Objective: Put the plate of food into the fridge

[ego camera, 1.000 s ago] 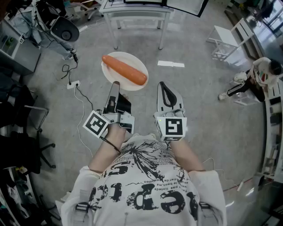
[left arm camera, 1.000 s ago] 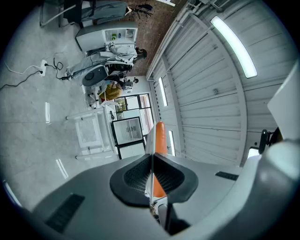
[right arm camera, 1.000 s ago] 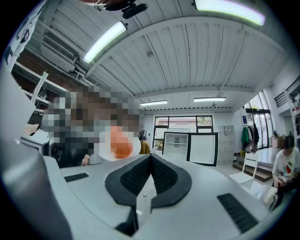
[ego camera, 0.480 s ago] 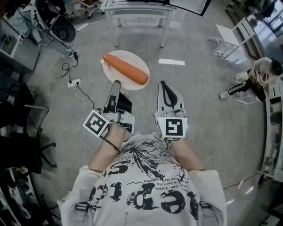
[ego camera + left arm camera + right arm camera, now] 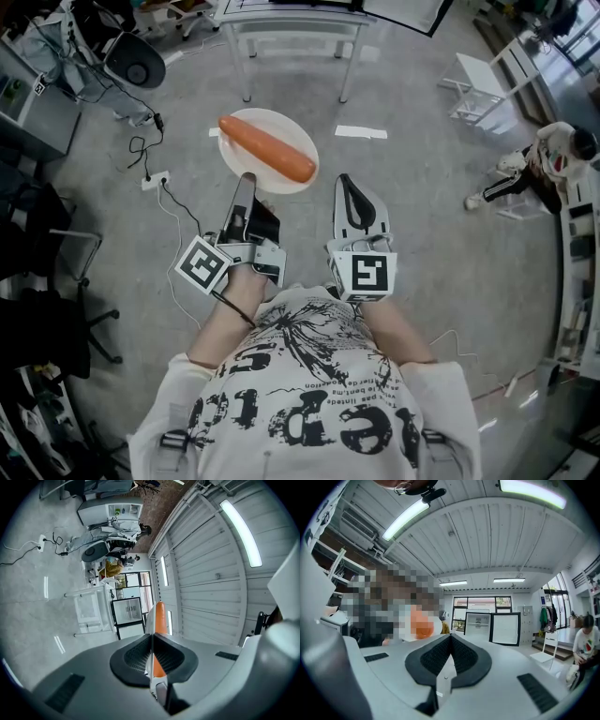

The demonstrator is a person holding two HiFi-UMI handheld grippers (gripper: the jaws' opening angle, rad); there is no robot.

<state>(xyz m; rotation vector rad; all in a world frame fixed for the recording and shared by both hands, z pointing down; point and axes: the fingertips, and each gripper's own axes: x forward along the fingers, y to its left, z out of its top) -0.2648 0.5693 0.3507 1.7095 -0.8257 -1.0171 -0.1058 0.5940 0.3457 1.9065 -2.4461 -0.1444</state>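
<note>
1. The left tool (image 5: 247,178) is clenched on the near rim of the plate (image 5: 246,167). Its jaws pinch the thin white edge, which the left gripper view shows edge-on between the pads.
2. The plate is carried in the air above the floor (image 5: 422,216), out ahead of the person.
3. The right tool (image 5: 347,180) sits just right of the plate and apart from it, with its jaws pressed together on nothing.
4. The food (image 5: 267,148) is one long orange piece lying loose and slanted across the middle of the plate.
5. The plate looks stiff, smooth and breakable. Held at a single edge, its weight probably levers against the pads, so it could slip or droop.
6. The food is rounded and would likely roll off if the plate tilts, so the plate needs to stay level.
7. The rim is the only place to grip. A second pinch on the plate's right rim would steady it.
8. The fridge (image 5: 478,625) stands well beyond the plate with its door open.
</note>
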